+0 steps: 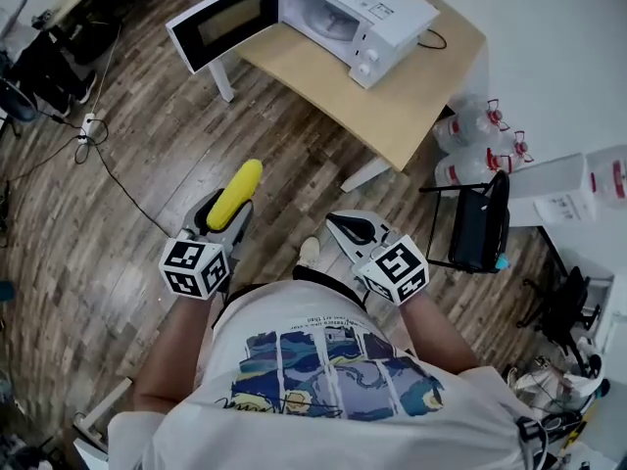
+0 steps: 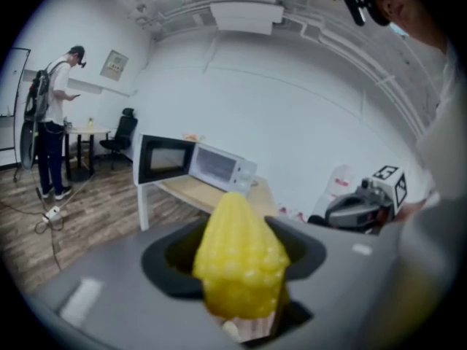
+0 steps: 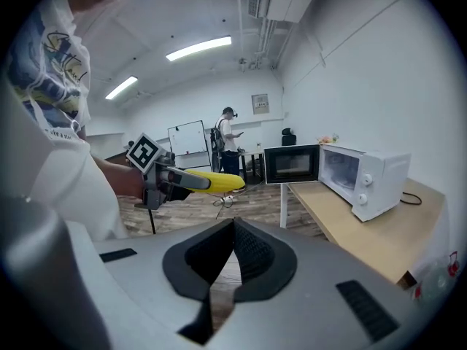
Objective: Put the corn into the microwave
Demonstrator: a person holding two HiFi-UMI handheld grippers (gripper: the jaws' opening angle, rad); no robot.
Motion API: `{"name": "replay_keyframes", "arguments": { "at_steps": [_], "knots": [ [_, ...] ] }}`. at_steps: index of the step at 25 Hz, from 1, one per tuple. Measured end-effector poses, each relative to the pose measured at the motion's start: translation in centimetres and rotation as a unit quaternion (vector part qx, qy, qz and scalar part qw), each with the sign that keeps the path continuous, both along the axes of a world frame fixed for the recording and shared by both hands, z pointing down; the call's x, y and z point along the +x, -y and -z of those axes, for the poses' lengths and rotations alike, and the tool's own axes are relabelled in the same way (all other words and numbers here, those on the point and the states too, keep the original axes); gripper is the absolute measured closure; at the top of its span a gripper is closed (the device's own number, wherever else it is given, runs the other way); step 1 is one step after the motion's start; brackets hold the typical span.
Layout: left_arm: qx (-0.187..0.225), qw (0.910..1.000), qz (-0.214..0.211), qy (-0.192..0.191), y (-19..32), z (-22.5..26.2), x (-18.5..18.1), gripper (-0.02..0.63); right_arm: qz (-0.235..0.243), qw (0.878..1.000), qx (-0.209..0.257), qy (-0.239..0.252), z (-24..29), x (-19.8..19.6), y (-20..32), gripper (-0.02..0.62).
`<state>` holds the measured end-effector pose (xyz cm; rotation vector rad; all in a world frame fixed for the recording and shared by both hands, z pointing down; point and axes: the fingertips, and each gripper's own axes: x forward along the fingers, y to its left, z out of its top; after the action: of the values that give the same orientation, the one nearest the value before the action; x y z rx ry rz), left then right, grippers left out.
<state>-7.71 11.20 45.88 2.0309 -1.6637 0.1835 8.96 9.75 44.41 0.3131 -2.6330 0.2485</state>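
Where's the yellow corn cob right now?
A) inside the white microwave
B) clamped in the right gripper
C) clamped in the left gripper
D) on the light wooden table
C: the yellow corn cob sits clamped between the jaws of the left gripper, well short of the white microwave, whose door stands open. The right gripper is shut on nothing.

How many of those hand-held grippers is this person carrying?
2. The left hand-held gripper, in front of the person's left side, is clamped on the corn. The right hand-held gripper, beside it, is shut and empty.
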Motion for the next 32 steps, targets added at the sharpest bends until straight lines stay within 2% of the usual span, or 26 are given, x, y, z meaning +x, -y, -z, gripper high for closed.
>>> {"name": "replay_keyframes", "arguments": {
  "at_steps": [4,9,18,26,32],
  "knots": [
    [-0.008,0.9999,0.009,0.009,4.3,0.1,2.0,0.354,-0.023,0.999,-0.025,0.023,-0.9,4.3,3.5,0.581],
    [-0.014,0.9996,0.004,0.023,9.2,0.8,4.4,0.354,-0.065,0.996,-0.047,0.04,-2.3,9.1,6.8,0.508],
    [-0.017,0.9986,-0.021,0.046,17.0,1.2,7.4,0.356,-0.146,0.984,-0.057,0.08,-2.6,14.6,10.3,0.525],
    [-0.006,0.9986,-0.026,0.045,24.9,-0.4,7.0,0.356,-0.211,0.974,-0.05,0.064,-2.9,18.6,13.2,0.534],
    [0.005,0.9992,-0.022,0.033,31.7,-1.9,4.1,0.356,-0.241,0.969,-0.046,0.037,-2.7,17.8,16.8,0.534]
  ]
}}
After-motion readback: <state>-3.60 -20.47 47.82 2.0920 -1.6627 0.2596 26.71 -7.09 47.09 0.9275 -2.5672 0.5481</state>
